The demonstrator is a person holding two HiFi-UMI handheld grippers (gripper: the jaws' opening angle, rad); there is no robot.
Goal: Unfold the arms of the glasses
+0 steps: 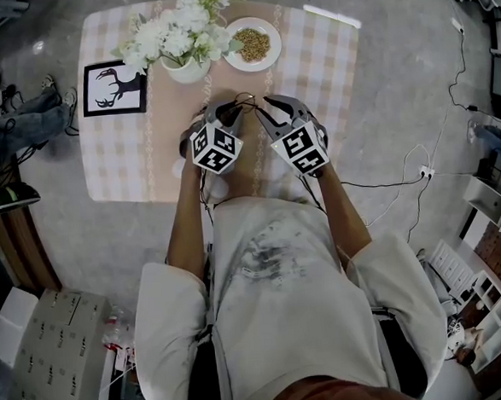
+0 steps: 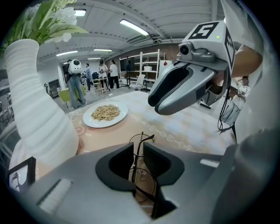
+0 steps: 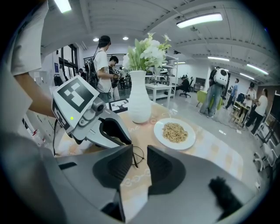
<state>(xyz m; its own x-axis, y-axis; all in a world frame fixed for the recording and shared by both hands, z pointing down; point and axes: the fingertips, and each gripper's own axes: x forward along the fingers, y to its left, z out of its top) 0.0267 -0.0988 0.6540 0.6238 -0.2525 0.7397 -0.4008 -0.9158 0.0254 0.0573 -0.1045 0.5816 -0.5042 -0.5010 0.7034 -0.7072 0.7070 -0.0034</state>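
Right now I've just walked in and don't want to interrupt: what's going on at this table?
A person at the table works a hand-held gripper in each hand. The left hand-held gripper is clamped on a pair of thin wire glasses. The right hand-held gripper faces it with jaws apart and nothing between them, the glasses just ahead. A vase of flowers and a plate of grain sit beyond.

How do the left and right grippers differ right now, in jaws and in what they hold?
The grey left gripper has its jaws closed on the thin black wire-framed glasses; the grey right gripper's jaws stand apart, empty. The glasses sit inside the left gripper's jaws but beyond the right gripper's tips. Both slant down over the table, side by side.
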